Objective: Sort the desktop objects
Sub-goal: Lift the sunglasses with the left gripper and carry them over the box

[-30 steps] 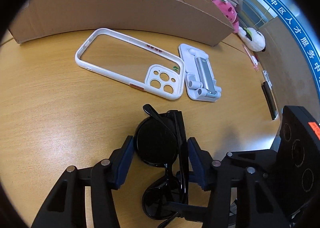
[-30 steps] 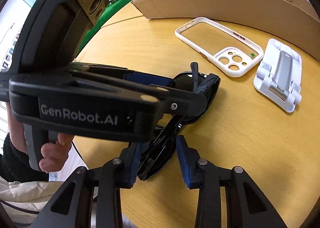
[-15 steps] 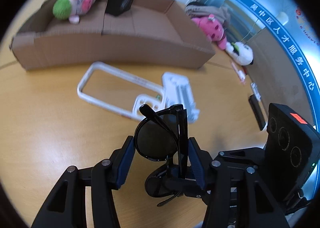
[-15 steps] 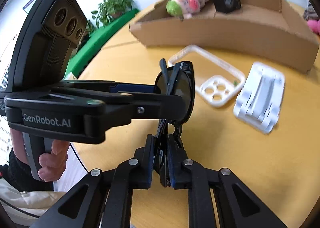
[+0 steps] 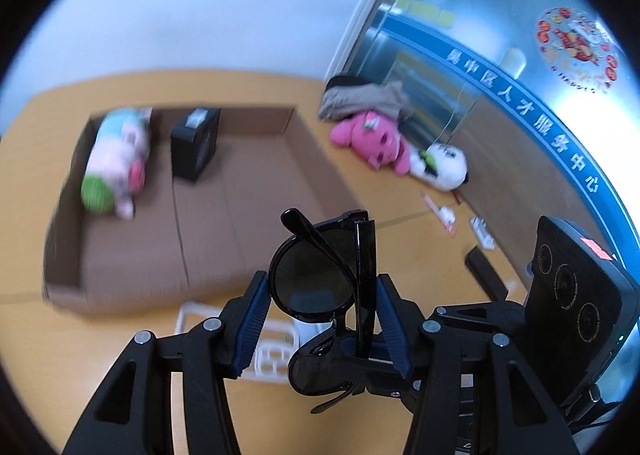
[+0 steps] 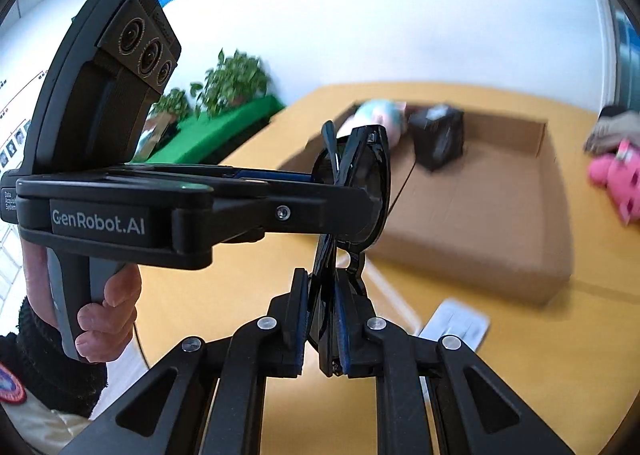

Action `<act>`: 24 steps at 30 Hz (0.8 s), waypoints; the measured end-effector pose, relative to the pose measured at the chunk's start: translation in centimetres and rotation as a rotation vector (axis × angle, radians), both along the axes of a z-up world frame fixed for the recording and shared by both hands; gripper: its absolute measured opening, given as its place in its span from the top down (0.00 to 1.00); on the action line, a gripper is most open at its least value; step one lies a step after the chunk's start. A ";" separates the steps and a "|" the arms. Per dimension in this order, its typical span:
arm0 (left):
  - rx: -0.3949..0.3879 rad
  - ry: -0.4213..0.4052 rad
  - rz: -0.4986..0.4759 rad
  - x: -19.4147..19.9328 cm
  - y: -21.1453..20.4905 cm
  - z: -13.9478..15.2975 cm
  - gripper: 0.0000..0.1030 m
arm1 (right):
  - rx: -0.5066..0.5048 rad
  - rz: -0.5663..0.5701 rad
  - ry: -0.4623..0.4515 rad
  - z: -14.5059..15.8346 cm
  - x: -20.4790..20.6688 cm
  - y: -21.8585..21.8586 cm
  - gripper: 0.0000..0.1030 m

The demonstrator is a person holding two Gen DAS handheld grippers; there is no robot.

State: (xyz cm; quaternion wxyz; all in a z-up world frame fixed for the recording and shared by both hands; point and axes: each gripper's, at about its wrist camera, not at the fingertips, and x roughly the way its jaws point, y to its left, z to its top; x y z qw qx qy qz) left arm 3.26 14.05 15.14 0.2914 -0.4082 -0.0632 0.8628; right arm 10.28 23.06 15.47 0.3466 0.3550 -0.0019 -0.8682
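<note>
Folded black sunglasses are held in the air above the wooden table. My left gripper is shut on one lens end of them. My right gripper is shut on the other end of the sunglasses, edge-on between its blue pads. The left gripper crosses the right wrist view from the left. An open cardboard box lies ahead and below; it holds a plush toy and a small black box. A white phone case and a white phone stand lie on the table below.
A pink plush and a white plush lie at the table's far right by a partition. A black bar and small items lie near them. Potted plants stand beyond the table's left edge.
Both grippers have lifted the sunglasses well up off the table and toward the cardboard box. The right gripper closed on the sunglasses between one second and half a second ago.
</note>
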 end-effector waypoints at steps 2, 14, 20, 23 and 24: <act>0.011 0.011 -0.008 -1.3 0.2 1.3 0.50 | -0.008 -0.010 0.026 1.3 -1.0 0.0 0.87; 0.045 0.048 -0.101 -10.9 2.0 7.2 0.50 | -0.011 -0.052 0.115 8.3 -9.0 1.3 0.87; 0.046 0.025 -0.118 -16.6 3.1 8.0 0.50 | -0.015 -0.068 0.093 10.0 -15.2 2.0 0.88; 0.049 0.002 -0.110 -19.6 3.4 7.5 0.50 | -0.026 -0.073 0.063 9.8 -18.6 2.3 0.88; 0.049 -0.008 -0.109 -20.6 3.6 7.2 0.50 | -0.028 -0.077 0.053 9.8 -19.6 2.4 0.88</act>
